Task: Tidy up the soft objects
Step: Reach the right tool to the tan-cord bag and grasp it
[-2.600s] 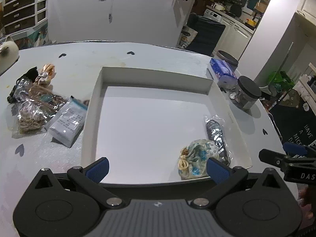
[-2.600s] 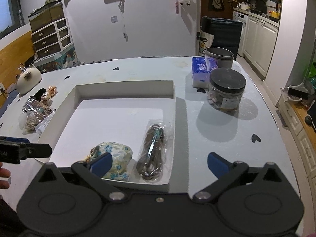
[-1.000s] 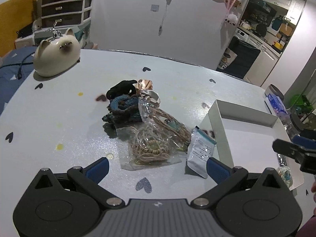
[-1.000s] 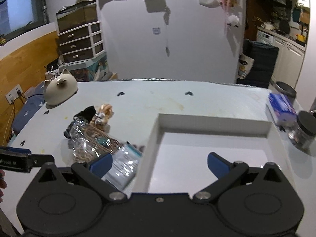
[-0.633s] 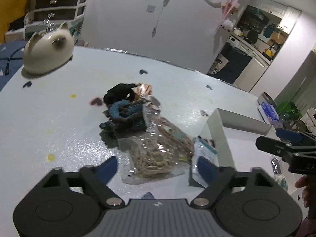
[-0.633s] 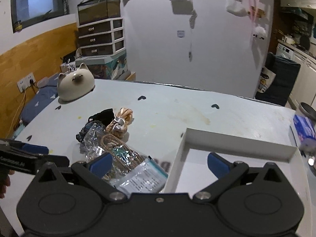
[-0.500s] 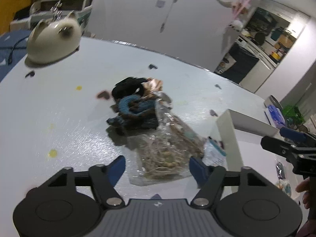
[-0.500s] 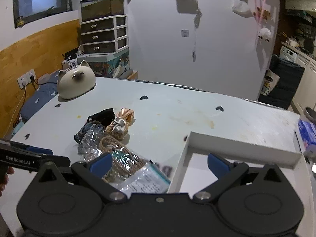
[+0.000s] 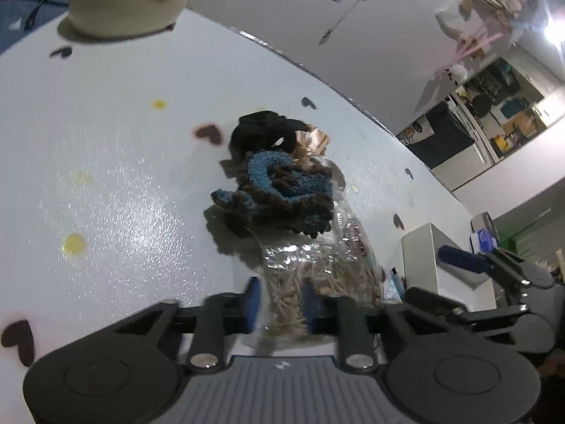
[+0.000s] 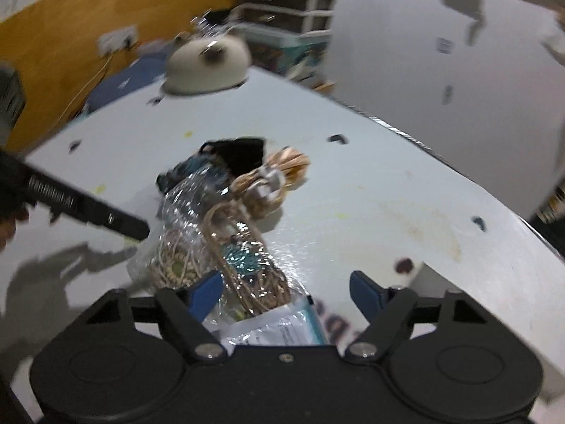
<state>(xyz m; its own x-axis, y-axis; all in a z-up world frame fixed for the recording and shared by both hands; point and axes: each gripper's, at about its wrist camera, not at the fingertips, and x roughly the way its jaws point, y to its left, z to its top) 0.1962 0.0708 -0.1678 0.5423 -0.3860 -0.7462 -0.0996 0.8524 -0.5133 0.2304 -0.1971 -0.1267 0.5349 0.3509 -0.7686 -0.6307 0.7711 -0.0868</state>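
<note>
A pile of soft items lies on the white table. My left gripper (image 9: pixel 280 300) is shut on a clear bag of beige cord (image 9: pixel 310 275) at the pile's near end. Behind it lie a blue-and-brown crocheted piece (image 9: pixel 282 190), a black scrunchie (image 9: pixel 261 134) and a peach satin scrunchie (image 9: pixel 314 141). My right gripper (image 10: pixel 286 291) is open, low over a second clear bag of cord (image 10: pixel 243 251) and a white sachet (image 10: pixel 282 328). The left gripper's finger (image 10: pixel 88 208) reaches the pile from the left in the right wrist view.
A cream cat-shaped ornament (image 9: pixel 127 0) stands at the table's far left. The white tray's corner (image 9: pixel 420 258) is to the right of the pile. The right gripper (image 9: pixel 494 268) shows beyond it. Heart stickers and yellow spots mark the tabletop.
Both grippers have moved left from the tray and down to the pile. My left gripper has closed on the clear bag of beige cord. My right gripper stays open.
</note>
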